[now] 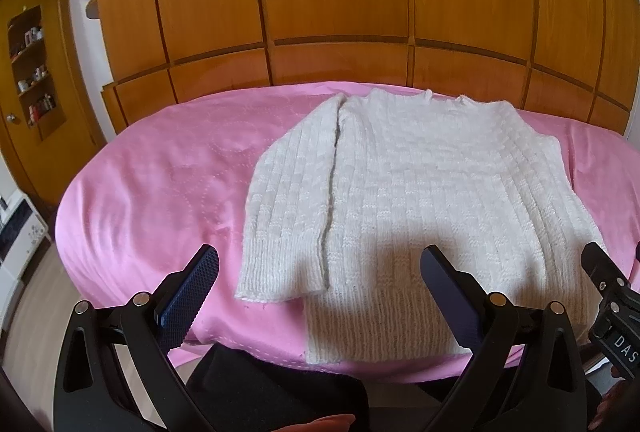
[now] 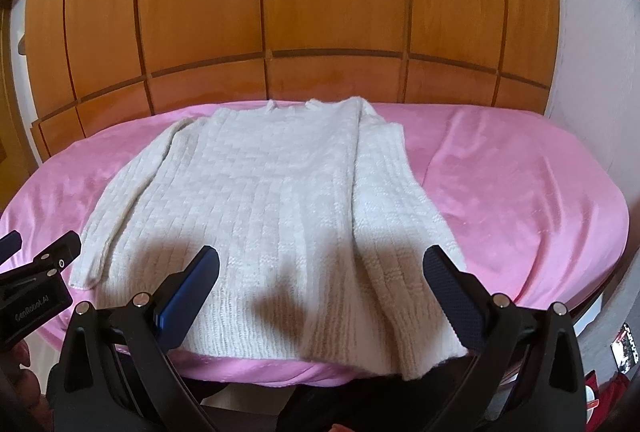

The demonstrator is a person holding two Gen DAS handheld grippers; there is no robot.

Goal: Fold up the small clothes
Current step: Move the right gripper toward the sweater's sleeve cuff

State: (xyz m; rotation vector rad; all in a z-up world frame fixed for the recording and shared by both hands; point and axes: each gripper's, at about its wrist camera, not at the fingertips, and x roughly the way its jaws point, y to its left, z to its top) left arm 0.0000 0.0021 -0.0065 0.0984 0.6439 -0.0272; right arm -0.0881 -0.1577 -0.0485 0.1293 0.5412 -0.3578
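While both tools hang over the near edge of the bed, one white knitted sweater (image 1: 420, 192) lies flat on one pink bedspread (image 1: 152, 200), neck toward the far side, hem toward the camera. Two sleeves counted — both folded down along the body. In the left wrist view the left sleeve (image 1: 288, 208) lies straight beside the torso, its ribbed cuff just short of the hem. In the right wrist view the right sleeve (image 2: 396, 232) runs down the other side, and its cuff reaches the bedspread's near edge.

Left gripper (image 1: 320, 296): two fingers spread wide, nothing between them, nothing held. It hovers above the hem area; one blue textured pad sits over pink cloth, the other over the knit. Whether either touches the fabric I cannot tell.

Right gripper (image 2: 320, 296): two fingers also spread wide, empty. Both pads sit over the sweater's lower part, shadows falling on the knit beneath.

Each camera catches the other tool at its frame edge — one black clamp body per view.

Behind the bed stands one wooden wardrobe (image 1: 328, 0) with several tall door panels above a row of lower ones. Off to the left in the left wrist view, one open shelf unit (image 1: 34, 68) holds small items, too small to count.
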